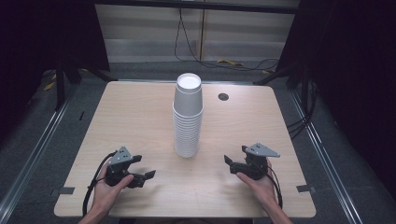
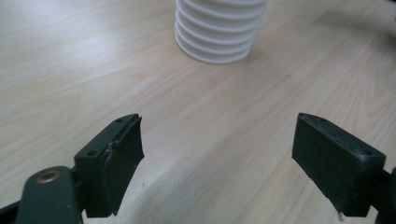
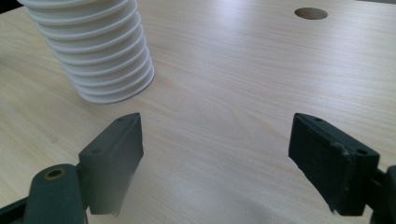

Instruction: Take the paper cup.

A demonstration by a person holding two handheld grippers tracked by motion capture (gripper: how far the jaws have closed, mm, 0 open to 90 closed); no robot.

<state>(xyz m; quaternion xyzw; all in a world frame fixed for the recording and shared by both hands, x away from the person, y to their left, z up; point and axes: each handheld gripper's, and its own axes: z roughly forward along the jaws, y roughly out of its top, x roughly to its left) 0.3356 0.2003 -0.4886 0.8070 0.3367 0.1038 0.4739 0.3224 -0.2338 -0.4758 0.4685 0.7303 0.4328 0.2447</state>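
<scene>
The high view takes in the whole stack of white paper cups (image 1: 187, 116) standing upside down mid-table (image 1: 140, 121), between the left gripper (image 1: 142, 171) and the right gripper (image 1: 233, 164), well apart from both. Each gripper view cuts the stack off above its lowest ribbed rims (image 2: 217, 32), so its closed top goes unseen there. The right gripper view adds the round cable hole (image 3: 310, 13). Both grippers stand released, jaws spread over bare wood, nothing between them. Whatever the nested cups contain is hidden.
</scene>
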